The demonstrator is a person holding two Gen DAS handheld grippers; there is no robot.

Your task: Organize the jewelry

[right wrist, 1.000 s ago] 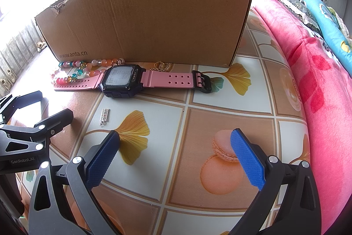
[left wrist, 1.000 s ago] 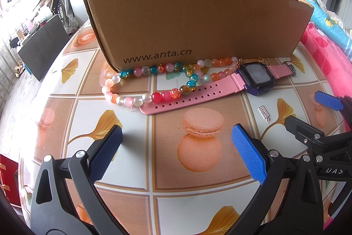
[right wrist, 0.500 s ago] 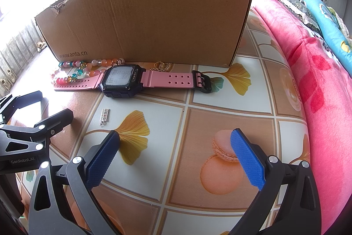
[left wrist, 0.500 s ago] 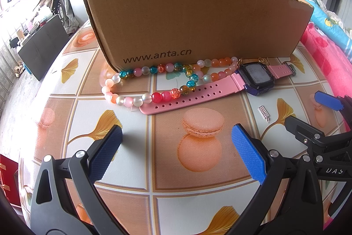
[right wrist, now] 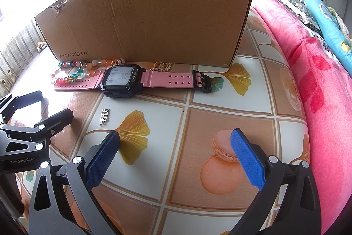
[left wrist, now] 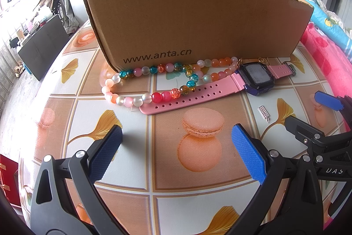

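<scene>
Both grippers hang empty over the table, the left gripper [left wrist: 176,151] and right gripper [right wrist: 173,154] each spread wide. Jewelry lies ahead against the cardboard box [left wrist: 193,21]: a bead strand [left wrist: 162,80] looped beside a pink watch [right wrist: 123,79], and a small silver charm [right wrist: 105,116] nearer. Beads look smooth, round and floppy, likely to slip; pinching across the strand should serve. Its stiffer strap seems the watch's easiest hold.
</scene>
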